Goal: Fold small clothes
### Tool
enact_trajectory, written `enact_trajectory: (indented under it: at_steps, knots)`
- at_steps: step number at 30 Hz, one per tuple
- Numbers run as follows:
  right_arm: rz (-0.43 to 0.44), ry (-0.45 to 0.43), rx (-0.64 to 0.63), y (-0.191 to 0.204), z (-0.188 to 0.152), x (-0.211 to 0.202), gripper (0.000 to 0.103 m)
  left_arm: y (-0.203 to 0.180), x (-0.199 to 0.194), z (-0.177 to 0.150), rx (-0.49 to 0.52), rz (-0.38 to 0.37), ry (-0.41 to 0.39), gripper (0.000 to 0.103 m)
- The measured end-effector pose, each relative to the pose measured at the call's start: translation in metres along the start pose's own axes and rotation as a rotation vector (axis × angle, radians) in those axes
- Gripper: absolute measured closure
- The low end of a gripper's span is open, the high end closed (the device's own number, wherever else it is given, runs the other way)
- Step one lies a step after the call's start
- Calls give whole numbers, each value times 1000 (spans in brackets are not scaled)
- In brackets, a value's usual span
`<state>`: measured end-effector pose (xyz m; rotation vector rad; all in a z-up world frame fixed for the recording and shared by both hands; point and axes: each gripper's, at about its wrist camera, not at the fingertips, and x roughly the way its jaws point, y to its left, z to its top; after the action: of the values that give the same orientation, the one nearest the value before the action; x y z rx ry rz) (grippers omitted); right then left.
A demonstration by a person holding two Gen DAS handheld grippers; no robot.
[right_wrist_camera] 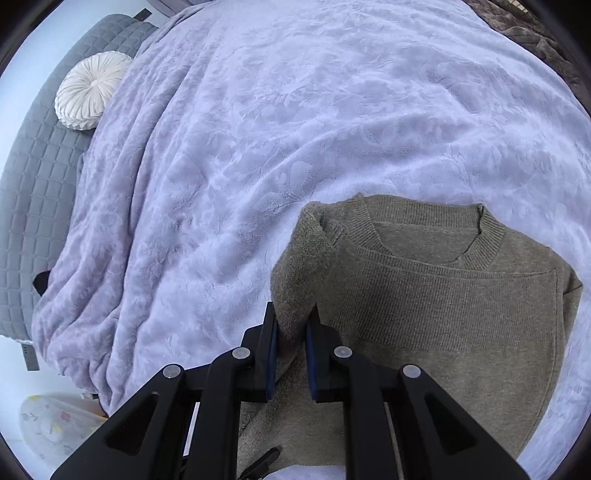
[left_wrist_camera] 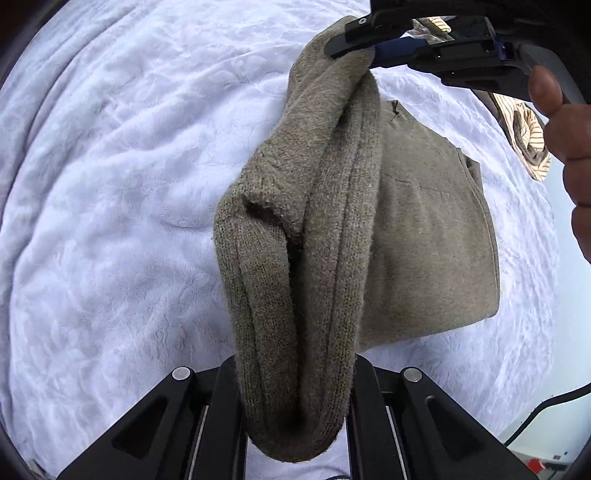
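Note:
An olive knitted sweater (right_wrist_camera: 443, 306) lies on a white fleece blanket (right_wrist_camera: 295, 129), collar away from me in the right wrist view. Its left side is lifted as a bunched fold (left_wrist_camera: 303, 258). My left gripper (left_wrist_camera: 295, 424) is shut on the lower end of that fold; its fingertips are hidden by the fabric. My right gripper (right_wrist_camera: 291, 325) is shut on the upper end of the fold near the shoulder; it also shows in the left wrist view (left_wrist_camera: 362, 48), pinching the fabric. The rest of the sweater body (left_wrist_camera: 436, 240) lies flat.
A striped garment (left_wrist_camera: 532, 144) lies on the blanket beyond the sweater. A round white pleated cushion (right_wrist_camera: 90, 90) rests on a grey quilted cover (right_wrist_camera: 40, 177) at the left. A brown blanket (right_wrist_camera: 535, 33) lies at the far right. A patterned white object (right_wrist_camera: 51, 424) sits below the bed edge.

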<state>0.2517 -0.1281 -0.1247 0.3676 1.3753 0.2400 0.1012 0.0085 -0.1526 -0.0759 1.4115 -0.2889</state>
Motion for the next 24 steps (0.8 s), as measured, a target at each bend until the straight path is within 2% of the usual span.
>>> enact_trajectory:
  at_steps: [14,24]
  knots:
    - [90,3,-61,-23,1,-43,89,-55,-24,2,-13,147,17,94]
    - [177,66,-77,-60,12,-55,89,-94,-25,10,10,220,23,94]
